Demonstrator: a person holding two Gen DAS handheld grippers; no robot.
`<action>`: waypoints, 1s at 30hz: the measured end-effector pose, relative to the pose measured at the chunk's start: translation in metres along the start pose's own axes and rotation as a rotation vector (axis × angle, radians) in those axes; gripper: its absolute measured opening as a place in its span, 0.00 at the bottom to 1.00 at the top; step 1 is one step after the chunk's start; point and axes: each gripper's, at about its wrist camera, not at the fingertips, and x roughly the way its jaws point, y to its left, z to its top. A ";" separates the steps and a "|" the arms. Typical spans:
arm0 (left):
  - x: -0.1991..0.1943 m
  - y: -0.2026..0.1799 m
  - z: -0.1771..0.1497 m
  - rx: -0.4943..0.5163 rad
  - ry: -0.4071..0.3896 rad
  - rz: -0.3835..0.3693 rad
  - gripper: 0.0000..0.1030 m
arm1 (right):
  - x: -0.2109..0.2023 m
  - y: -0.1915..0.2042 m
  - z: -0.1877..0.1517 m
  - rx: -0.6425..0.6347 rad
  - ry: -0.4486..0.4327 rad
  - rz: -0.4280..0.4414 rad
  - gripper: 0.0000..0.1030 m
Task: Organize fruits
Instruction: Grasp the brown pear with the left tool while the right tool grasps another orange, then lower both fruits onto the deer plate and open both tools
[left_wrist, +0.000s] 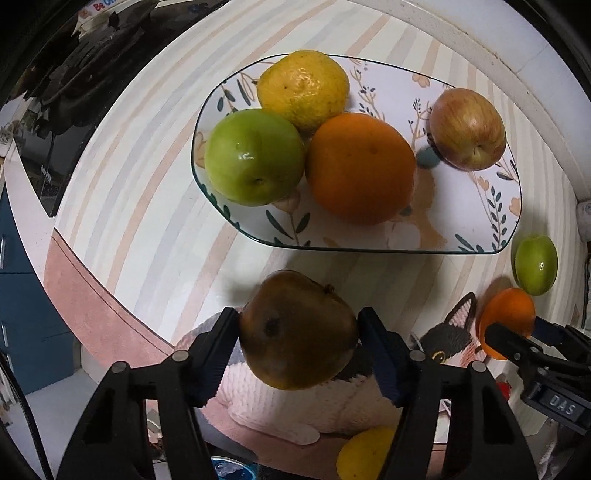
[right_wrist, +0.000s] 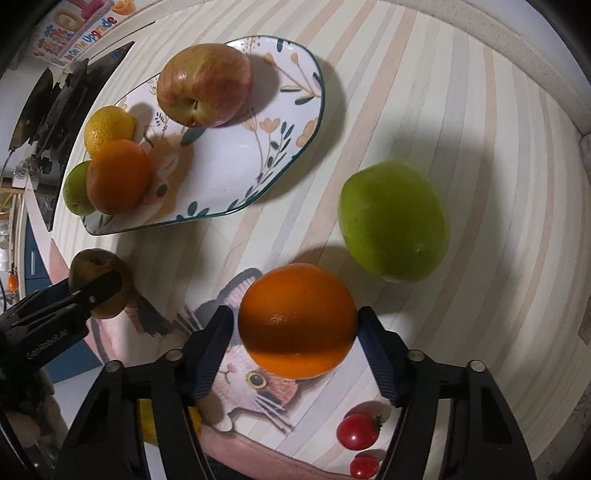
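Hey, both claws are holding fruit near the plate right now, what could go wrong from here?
1. The plate already holds four fruits; its bare area is beside the red apple, so a dropped fruit may knock it or roll off.
2. The left claw grips the brown fruit only at its sides, and the right claw holds the orange likewise; these round fruits could slip.
3. Both claws heading for the plate together might collide.

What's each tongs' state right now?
Left tongs: closed on the brown fruit.
Right tongs: closed on the orange.
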 end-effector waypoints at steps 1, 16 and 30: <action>0.000 0.000 0.000 -0.003 -0.002 -0.001 0.62 | 0.000 -0.002 -0.001 -0.001 -0.005 0.003 0.65; -0.102 -0.026 0.035 0.067 -0.134 -0.155 0.62 | -0.058 0.019 0.025 -0.006 -0.123 0.118 0.65; -0.042 -0.060 0.169 0.158 0.024 -0.043 0.62 | -0.017 0.046 0.087 0.021 -0.079 0.111 0.65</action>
